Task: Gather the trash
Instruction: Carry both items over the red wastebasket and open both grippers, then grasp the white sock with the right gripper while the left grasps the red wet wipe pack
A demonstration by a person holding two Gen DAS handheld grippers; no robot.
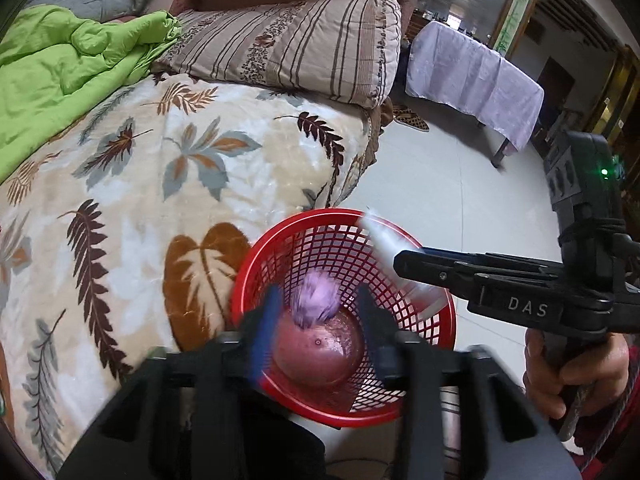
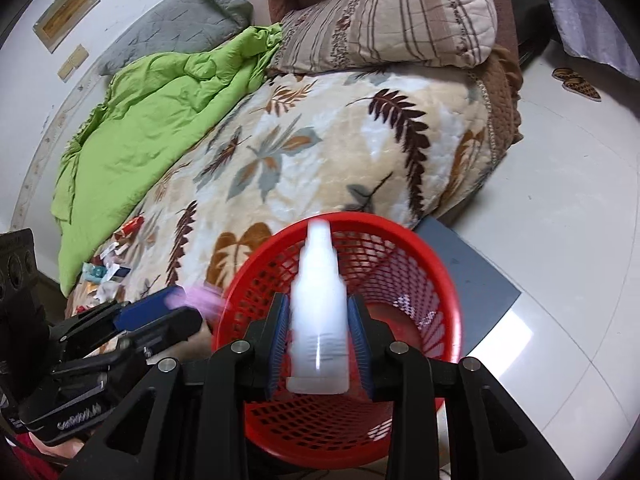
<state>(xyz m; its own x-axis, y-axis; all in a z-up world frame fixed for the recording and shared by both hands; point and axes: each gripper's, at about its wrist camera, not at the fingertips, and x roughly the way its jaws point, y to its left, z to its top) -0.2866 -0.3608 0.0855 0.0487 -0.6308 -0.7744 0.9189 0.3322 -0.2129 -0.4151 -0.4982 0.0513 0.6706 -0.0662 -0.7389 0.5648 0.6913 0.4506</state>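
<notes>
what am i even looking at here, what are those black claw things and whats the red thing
Each black claw is a hand-held two-finger gripper with a camera on it, and a person holds one in each hand. No robot arm is involved. One picture looks along the left gripper, the other along the right gripper. Both hang over a red mesh basket standing on the floor beside a bed covered by a leaf-print blanket. The right gripper is closed on a white plastic bottle. The left one stands open, with a blurred purple fluffy scrap between its fingers, seemingly loose over the basket. More small litter lies on the blanket near a green quilt.
</notes>
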